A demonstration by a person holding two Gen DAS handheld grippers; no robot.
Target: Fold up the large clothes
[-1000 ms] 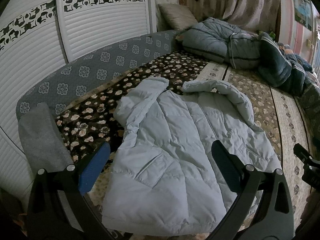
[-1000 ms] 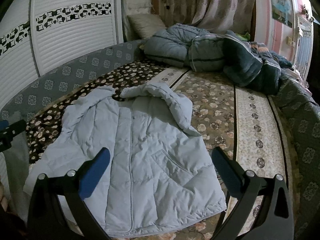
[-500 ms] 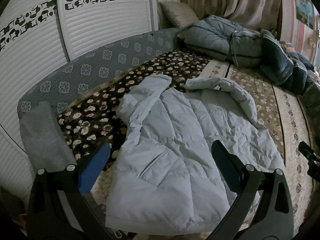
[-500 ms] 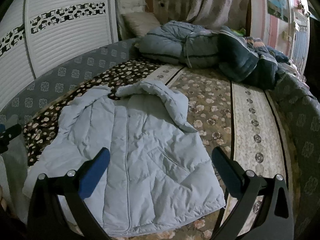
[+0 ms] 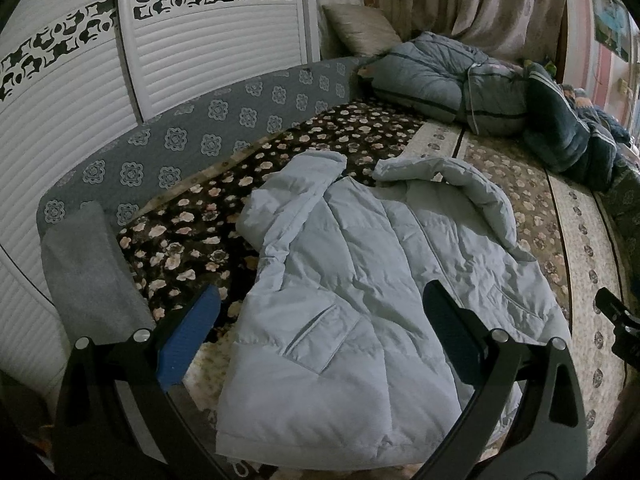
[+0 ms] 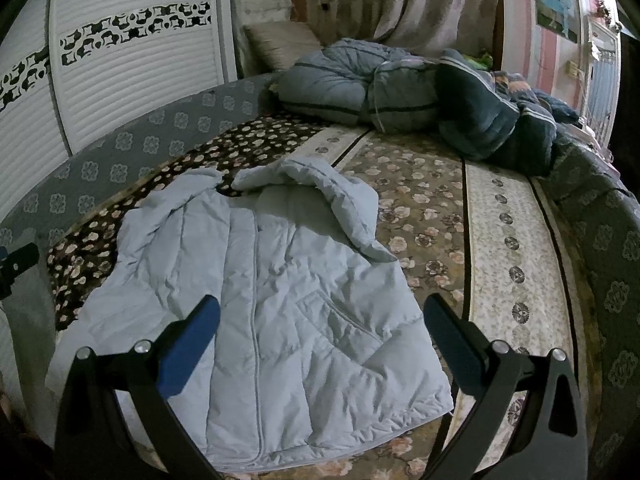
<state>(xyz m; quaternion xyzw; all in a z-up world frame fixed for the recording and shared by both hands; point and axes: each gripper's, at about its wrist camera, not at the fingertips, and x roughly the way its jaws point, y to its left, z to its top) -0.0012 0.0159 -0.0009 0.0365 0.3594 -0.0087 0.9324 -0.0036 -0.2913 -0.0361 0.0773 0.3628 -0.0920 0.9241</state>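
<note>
A pale blue quilted puffer jacket lies face up on the bed, hem toward me, zipper closed. Its hood is flopped toward the right, and one sleeve lies bunched at the upper left. My left gripper hovers open above the jacket's lower left part, holding nothing. Over the lower right part my right gripper is open as well and empty. The right gripper's tip shows at the right edge of the left wrist view.
The bed carries a dark floral blanket on the left and a beige floral cover on the right. Rolled quilts and dark bedding pile at the far end. A grey patterned bed rail and white louvred doors line the left.
Both grippers have drifted slightly, so the jacket sits a little higher and further right in the views. The jacket has not moved and both grippers stay open.
</note>
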